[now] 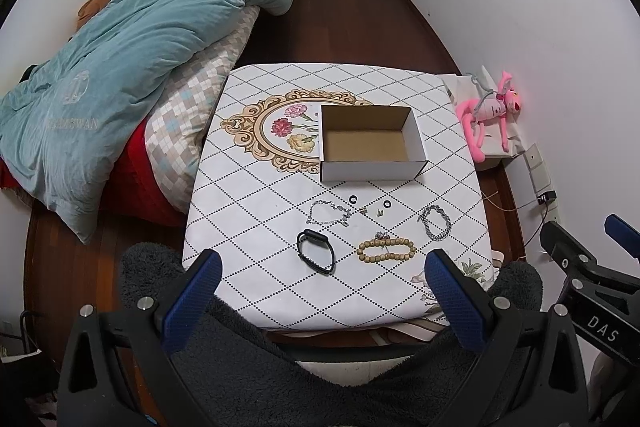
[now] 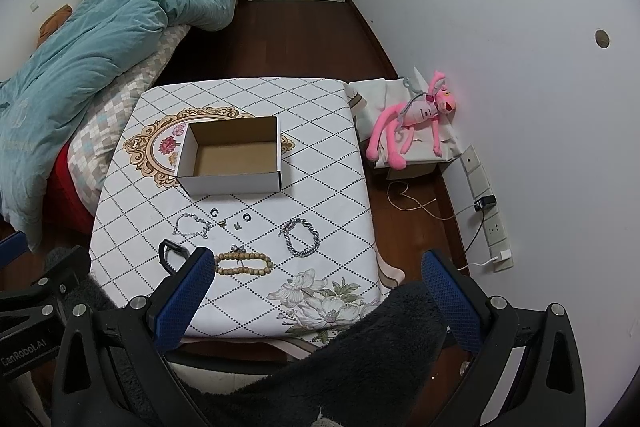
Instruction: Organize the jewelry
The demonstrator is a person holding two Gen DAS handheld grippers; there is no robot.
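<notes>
Spread wide and holding nothing, the jaws of both blue-padded grippers hang above the near edge of the table: the left gripper (image 1: 324,283) and the right gripper (image 2: 316,287), each over a dark fleecy garment at the bottom of its view.

Jewelry lies in a loose cluster on the white tablecloth with a black dotted diamond pattern (image 1: 256,187), in front of the open white cardboard box with a brown inside (image 1: 370,143), which is empty. Nearest the grippers are a black band-shaped bracelet (image 1: 316,255) and a tan wooden bead bracelet (image 1: 386,250), side by side but apart. Behind them lie a thin silver chain bracelet (image 1: 330,213) on the left and a thick braided silver chain bracelet (image 1: 435,223) on the right. Between those and the box sit two small black rings (image 1: 353,199) (image 1: 387,204) and two tiny metal pieces, too small to make out.

Beside the table, a teal quilt (image 1: 132,75) covers the bed, and a pink plush toy (image 1: 494,111) lies against the white wall.
</notes>
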